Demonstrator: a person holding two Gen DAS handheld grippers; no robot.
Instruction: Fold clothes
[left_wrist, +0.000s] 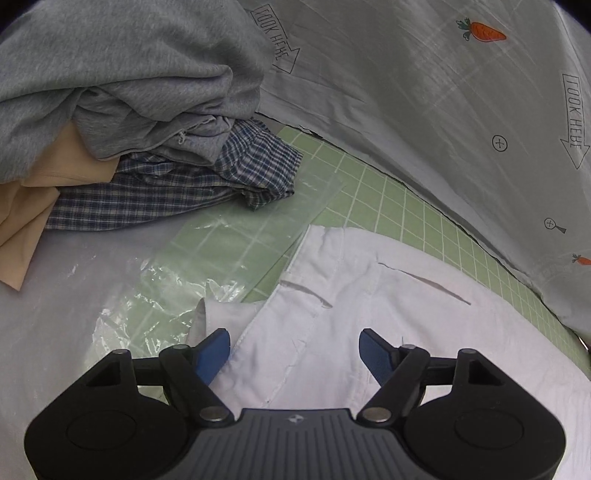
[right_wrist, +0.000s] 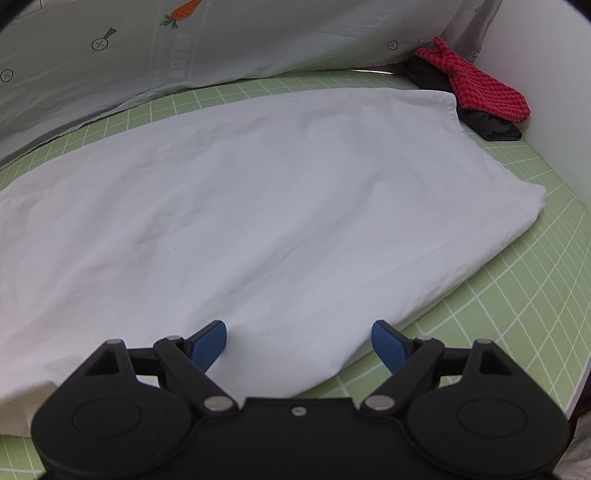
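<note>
White shirt (right_wrist: 258, 206) lies flat on my green surface (right_wrist: 517, 332); both my left hand-held gripper (left_wrist: 295, 349) and right hand-held gripper (right_wrist: 299, 341) hover wide, empty. I should pinch only its edges, evenly.

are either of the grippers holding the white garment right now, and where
Neither. The left gripper and right gripper both hover open over the white garment, with no fabric pinched between their pads.

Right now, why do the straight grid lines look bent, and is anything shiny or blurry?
Left wrist view: the fisheye lens curves the green mat, glare glints on the clear plastic sheet, and the printed sheet looks streaky.
Right wrist view: same bending, dark corners, soft even light on the white garment.
</note>
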